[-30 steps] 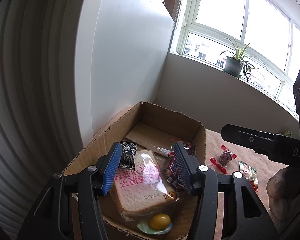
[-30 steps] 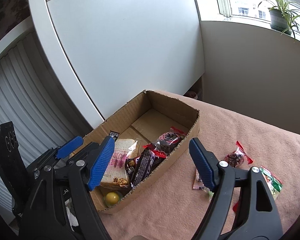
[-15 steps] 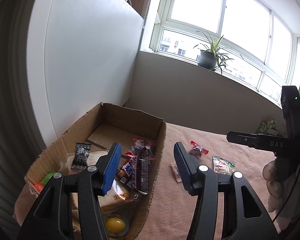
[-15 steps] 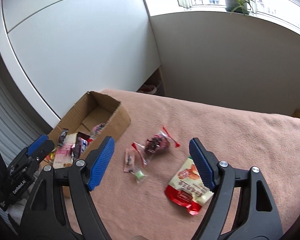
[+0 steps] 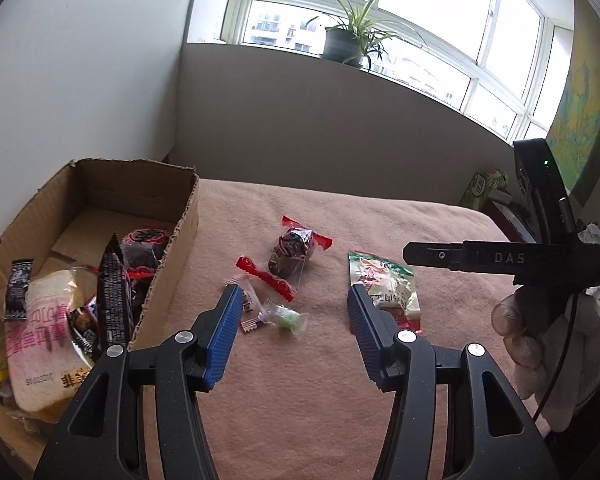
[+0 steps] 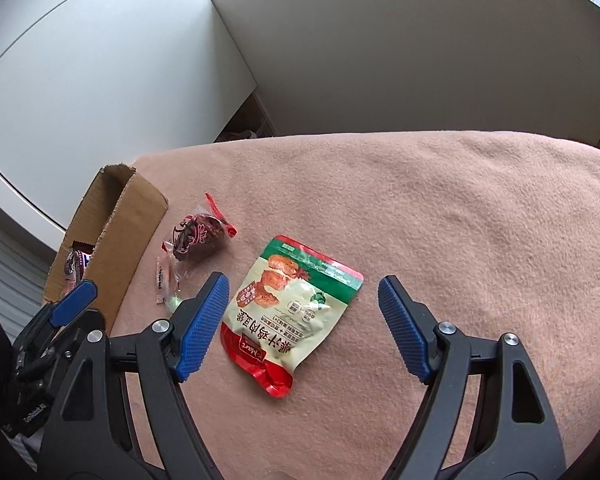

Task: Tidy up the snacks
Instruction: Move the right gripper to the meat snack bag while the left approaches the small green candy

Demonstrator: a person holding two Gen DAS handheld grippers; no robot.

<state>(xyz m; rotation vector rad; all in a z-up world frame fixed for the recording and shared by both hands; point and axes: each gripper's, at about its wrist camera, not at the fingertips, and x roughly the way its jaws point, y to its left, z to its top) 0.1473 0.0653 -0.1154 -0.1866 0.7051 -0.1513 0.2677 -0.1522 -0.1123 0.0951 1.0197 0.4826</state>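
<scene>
I inspected a surface covered by a pinkish-brown fleece blanket, set against a grey wall under a wide white-framed window with a potted spider plant on the sill. A brown cardboard box stood at the blanket's left edge against a white cabinet panel, holding bagged sliced bread and dark wrappers. Four snacks lay loose outside it: a green, cream and red pouch, a clear red-ended packet of dark fruit, a small white sachet and a green wrapped candy. I held both tools above them, released: left gripper, right gripper, nothing grasped.
</scene>
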